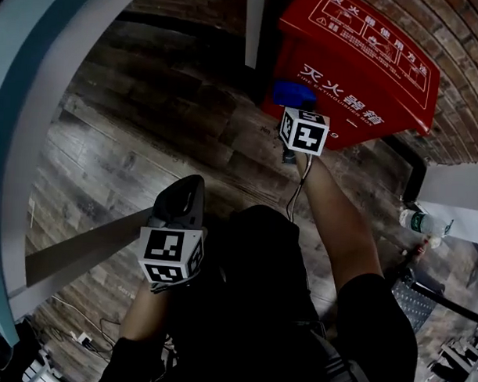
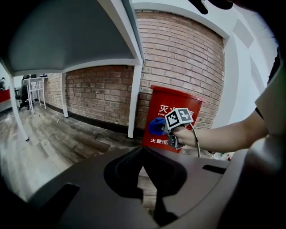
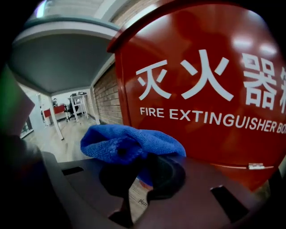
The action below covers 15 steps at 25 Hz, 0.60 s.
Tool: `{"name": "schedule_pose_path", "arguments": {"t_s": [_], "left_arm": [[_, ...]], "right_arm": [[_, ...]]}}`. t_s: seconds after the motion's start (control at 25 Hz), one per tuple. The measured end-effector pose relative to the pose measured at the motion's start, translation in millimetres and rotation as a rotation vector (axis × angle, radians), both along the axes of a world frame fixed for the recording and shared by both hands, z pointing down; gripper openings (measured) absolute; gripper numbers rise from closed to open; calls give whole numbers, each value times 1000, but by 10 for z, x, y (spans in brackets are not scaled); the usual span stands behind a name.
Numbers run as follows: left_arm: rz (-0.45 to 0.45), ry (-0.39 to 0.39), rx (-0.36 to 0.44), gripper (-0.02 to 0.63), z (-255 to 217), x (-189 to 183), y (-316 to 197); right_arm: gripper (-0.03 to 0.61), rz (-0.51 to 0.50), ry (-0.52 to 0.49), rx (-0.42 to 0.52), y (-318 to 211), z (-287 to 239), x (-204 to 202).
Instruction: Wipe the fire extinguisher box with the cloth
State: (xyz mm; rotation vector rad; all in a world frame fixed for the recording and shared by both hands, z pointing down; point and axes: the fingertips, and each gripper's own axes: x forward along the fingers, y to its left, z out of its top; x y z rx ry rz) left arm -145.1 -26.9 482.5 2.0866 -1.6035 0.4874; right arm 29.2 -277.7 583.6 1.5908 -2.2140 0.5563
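The red fire extinguisher box (image 1: 361, 65) stands on the floor against the brick wall, white lettering on its front (image 3: 205, 89). My right gripper (image 1: 294, 102) is shut on a bunched blue cloth (image 1: 293, 94), which is held close to the box's front near its left edge. In the right gripper view the cloth (image 3: 129, 143) bulges out over the jaws, just in front of the red panel. My left gripper (image 1: 186, 188) hangs back over the floor, shut and holding nothing. From the left gripper view the box (image 2: 172, 107), the cloth (image 2: 156, 126) and the right gripper (image 2: 166, 129) are seen ahead.
A white table leg (image 2: 134, 98) stands just left of the box, under a grey tabletop (image 2: 67, 40). The table's curved edge (image 1: 38, 101) runs along the left. A plastic bottle (image 1: 422, 222) lies right of the box. Cables (image 1: 85, 337) trail on the wooden floor.
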Motion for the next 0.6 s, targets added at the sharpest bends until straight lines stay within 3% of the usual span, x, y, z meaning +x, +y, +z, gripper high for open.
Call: {"name": "schedule_pose_path", "arguments": {"t_s": [0.28,0.6], "left_arm": [[-15,-22,-15,6,53,73,-144],[-94,-69,-10,6,76,-126,-278]], "right_arm": [[48,-72,32,-54,-96,340,-218],[48,-47,9,-173,-193,946,-397]]}}
